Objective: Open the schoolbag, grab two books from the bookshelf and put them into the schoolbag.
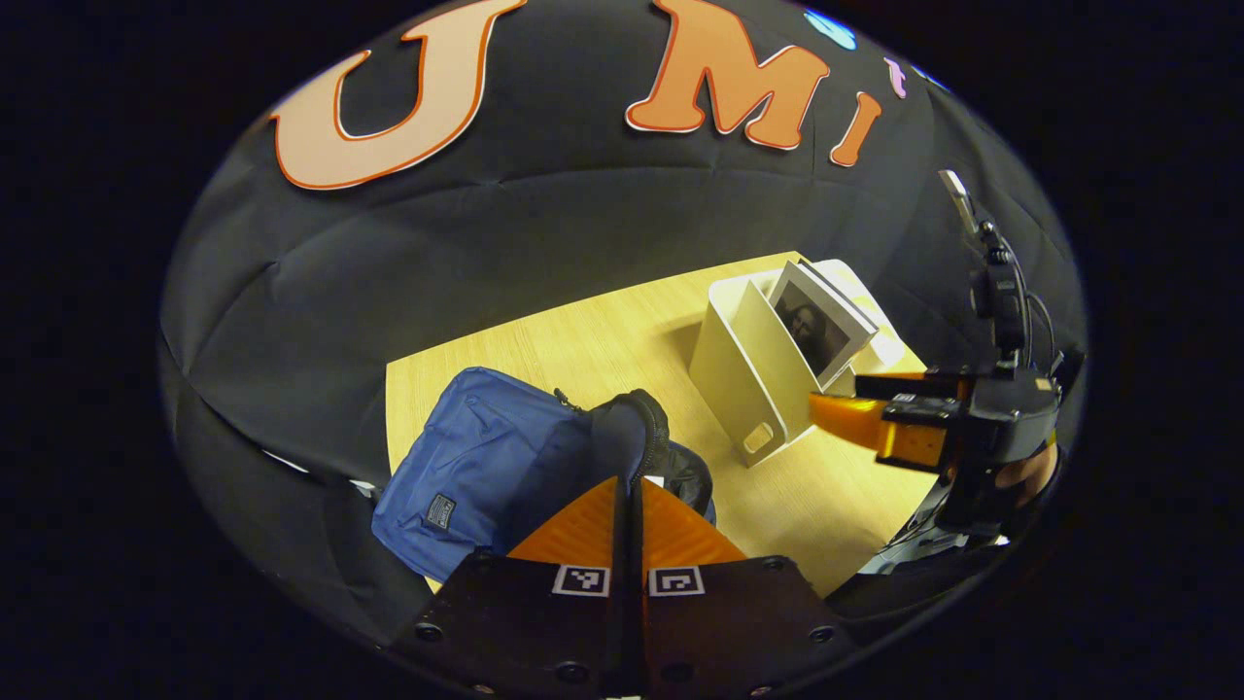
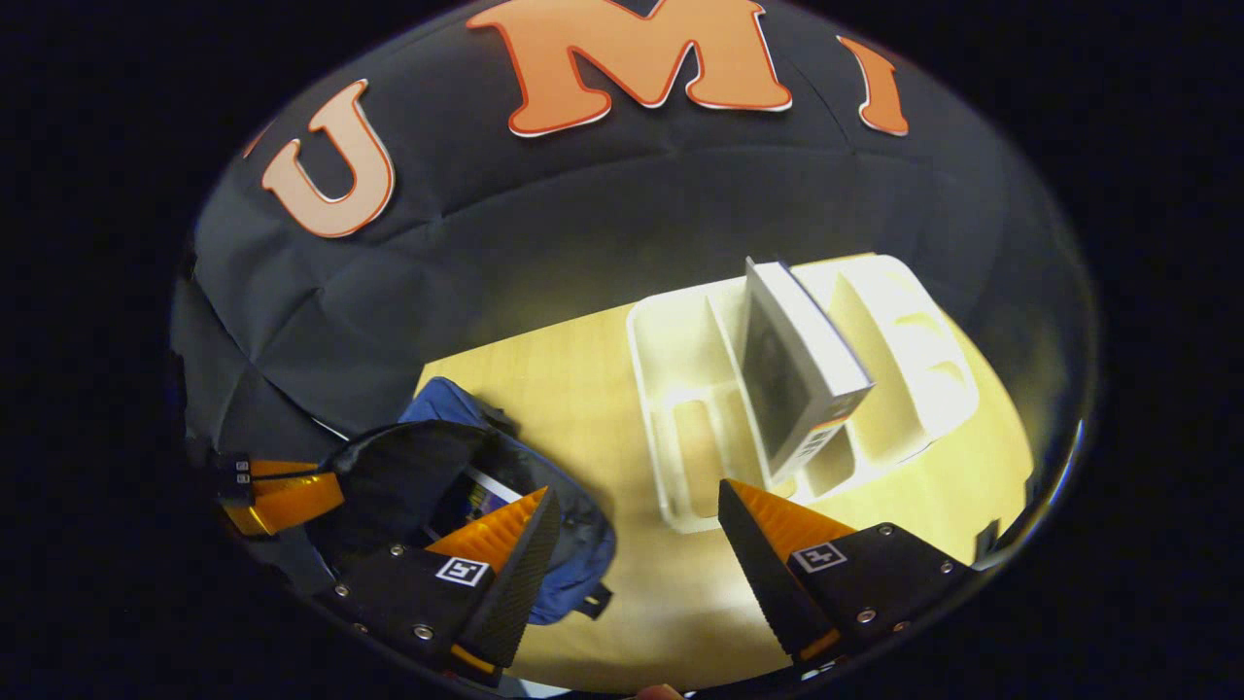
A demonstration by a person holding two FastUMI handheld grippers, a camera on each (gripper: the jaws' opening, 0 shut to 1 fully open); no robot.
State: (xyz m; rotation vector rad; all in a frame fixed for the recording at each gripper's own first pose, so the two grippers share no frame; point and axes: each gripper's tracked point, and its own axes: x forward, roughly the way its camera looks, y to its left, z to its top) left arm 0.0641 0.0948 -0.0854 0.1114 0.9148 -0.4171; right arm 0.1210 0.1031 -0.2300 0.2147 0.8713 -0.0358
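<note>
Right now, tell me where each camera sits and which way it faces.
Left gripper view: rides on the left gripper, looking down over the blue schoolbag toward the white bookshelf; its own fingers are together at the bottom, and the right gripper shows near the shelf.
Right gripper view: rides on the right gripper, looking down at the bookshelf and the book standing in it; its own fingers are apart at the bottom, and the left gripper is at the bag's opening.
Shared: schoolbag, bookshelf, book, wooden table.
</note>
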